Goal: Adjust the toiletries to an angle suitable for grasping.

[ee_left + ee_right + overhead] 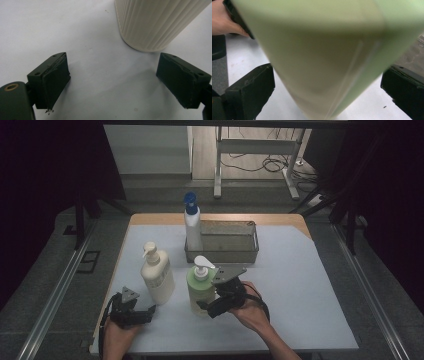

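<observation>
**Green pump bottle between my right jaws**

Near the front middle of the table, the green pump bottle stands upright on its base, long axis vertical, its white pump nozzle pointing right and a little away from me, toward the grey plate of my right gripper. My right gripper reaches in from the bottle's right side with its jaws spread wide; in the right gripper view the green bottle sits between them with a gap on each side, so I am not yet clamping it.

Just left stands the cream pump bottle, also upright, its nozzle pointing left. My left gripper rests near its base, jaws wide apart and holding nothing; the cream bottle's ribbed base shows beyond them.

Farther back, a metal basket holds one white bottle with a blue cap, upright at its left end.

I count three bottles, one basket, two grippers.
</observation>
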`<move>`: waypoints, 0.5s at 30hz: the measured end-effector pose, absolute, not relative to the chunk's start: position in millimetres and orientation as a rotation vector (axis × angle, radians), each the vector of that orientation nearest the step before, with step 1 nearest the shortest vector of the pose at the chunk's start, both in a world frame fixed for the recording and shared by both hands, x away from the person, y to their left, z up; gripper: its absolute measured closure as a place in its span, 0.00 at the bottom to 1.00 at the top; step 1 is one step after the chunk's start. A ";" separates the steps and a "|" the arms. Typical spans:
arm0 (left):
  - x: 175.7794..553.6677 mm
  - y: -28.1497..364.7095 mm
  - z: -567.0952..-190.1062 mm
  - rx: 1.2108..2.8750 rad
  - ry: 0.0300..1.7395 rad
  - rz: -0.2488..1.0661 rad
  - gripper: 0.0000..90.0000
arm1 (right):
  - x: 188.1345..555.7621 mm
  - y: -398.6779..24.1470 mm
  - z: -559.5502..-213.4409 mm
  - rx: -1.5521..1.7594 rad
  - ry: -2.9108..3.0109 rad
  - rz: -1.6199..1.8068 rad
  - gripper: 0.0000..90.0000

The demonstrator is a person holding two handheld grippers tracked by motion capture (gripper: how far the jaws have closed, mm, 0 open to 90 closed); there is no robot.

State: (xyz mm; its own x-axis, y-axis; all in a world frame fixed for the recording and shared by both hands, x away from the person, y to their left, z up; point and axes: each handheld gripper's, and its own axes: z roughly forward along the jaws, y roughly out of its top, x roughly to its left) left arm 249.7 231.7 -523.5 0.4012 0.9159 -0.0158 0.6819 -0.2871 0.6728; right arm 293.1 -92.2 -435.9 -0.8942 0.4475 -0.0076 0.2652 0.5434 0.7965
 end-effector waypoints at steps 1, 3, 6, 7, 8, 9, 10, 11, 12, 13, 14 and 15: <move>249.8 231.7 -523.5 2.063 1.356 0.506 0.12 | 293.1 -90.7 -436.0 0.607 2.574 1.281 0.00; 249.7 231.7 -523.5 2.062 1.357 0.506 0.12 | 292.8 -88.0 -436.1 0.616 2.584 1.284 0.00; 249.7 231.7 -523.5 2.063 1.356 0.507 0.12 | 291.3 -84.4 -437.3 0.616 2.585 1.266 0.00; 249.7 231.6 -523.5 2.061 1.357 0.506 0.12 | 290.7 -83.4 -438.1 0.616 2.588 1.264 0.00; 249.8 231.8 -523.5 2.064 1.355 0.508 0.12 | 290.4 -82.4 -438.6 0.621 2.586 1.262 0.00; 249.7 231.7 -523.5 2.062 1.357 0.506 0.12 | 290.4 -81.6 -439.0 0.632 2.585 1.260 0.00; 249.8 231.7 -523.5 2.063 1.356 0.506 0.12 | 290.4 -80.9 -439.4 0.636 2.591 1.264 0.00; 249.7 231.7 -523.5 2.062 1.357 0.506 0.12 | 289.5 -78.6 -440.2 0.625 2.578 1.241 0.00; 249.7 231.7 -523.5 2.062 1.357 0.506 0.12 | 289.0 -77.1 -440.5 0.621 2.576 1.217 0.00; 249.7 231.7 -523.5 2.062 1.357 0.506 0.12 | 289.0 -77.1 -440.5 0.621 2.576 1.217 0.00; 249.7 231.7 -523.5 2.062 1.357 0.506 0.12 | 288.4 -74.9 -440.7 0.636 2.572 1.202 0.00; 249.8 231.8 -523.4 2.064 1.354 0.508 0.12 | 287.5 -71.8 -441.3 0.632 2.565 1.181 0.01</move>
